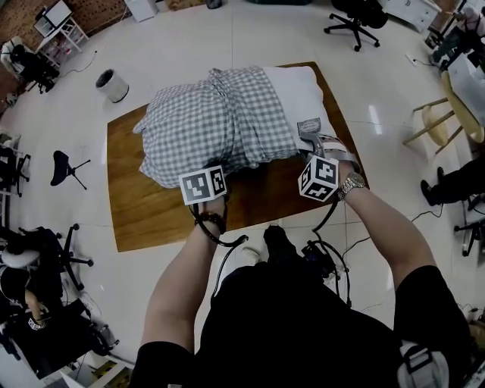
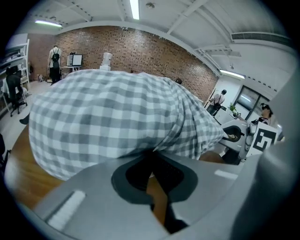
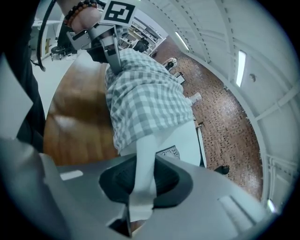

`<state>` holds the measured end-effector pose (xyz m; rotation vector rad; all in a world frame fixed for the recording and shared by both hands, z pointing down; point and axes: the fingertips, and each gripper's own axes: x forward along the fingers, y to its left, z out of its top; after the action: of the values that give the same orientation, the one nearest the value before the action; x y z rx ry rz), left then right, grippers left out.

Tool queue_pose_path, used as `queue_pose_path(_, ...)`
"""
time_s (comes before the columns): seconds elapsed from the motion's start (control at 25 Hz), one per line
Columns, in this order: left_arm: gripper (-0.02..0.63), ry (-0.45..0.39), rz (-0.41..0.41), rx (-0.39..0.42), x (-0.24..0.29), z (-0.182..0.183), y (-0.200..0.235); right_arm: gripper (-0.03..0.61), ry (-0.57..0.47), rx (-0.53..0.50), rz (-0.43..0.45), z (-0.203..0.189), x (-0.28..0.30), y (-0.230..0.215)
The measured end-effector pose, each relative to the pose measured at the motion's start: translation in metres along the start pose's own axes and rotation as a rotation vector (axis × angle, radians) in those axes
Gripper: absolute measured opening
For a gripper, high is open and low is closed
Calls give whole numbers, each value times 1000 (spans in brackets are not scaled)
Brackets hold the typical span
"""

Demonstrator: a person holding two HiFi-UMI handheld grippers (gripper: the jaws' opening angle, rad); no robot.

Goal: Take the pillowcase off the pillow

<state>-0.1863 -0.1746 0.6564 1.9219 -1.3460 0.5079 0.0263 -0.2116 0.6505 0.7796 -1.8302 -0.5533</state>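
Observation:
A pillow in a grey-and-white checked pillowcase (image 1: 212, 121) lies on a brown wooden table (image 1: 151, 212). Its bare white end (image 1: 303, 95) sticks out of the case on the right. My left gripper (image 1: 215, 171) is at the near edge of the pillowcase (image 2: 108, 117), and its jaws (image 2: 152, 157) are shut with the hem of the checked cloth pinched at their tips. My right gripper (image 1: 307, 142) is at the near right corner. There its jaws (image 3: 140, 180) are shut on a fold of the white pillow (image 3: 180, 140), next to a small label.
The table stands on a pale shiny floor. A white round bin (image 1: 114, 85) stands at the far left, a black stool (image 1: 64, 167) at the left, an office chair (image 1: 356, 15) at the back and a wooden chair (image 1: 436, 121) at the right. Cables hang from both grippers.

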Motion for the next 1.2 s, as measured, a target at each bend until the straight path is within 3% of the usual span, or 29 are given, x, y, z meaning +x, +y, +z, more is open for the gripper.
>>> queue_pose_path(0.48, 5, -77, 121, -91, -67, -4, 80, 43, 9, -2, -69, -23, -34, -2)
queue_pose_path(0.96, 5, -106, 152, -182, -108, -20, 124, 34, 37, 25, -75, -45, -61, -3)
queue_pose_path(1.2, 6, -101, 148, -183, -115, -32, 132, 34, 58, 68, -55, -50, -64, 9)
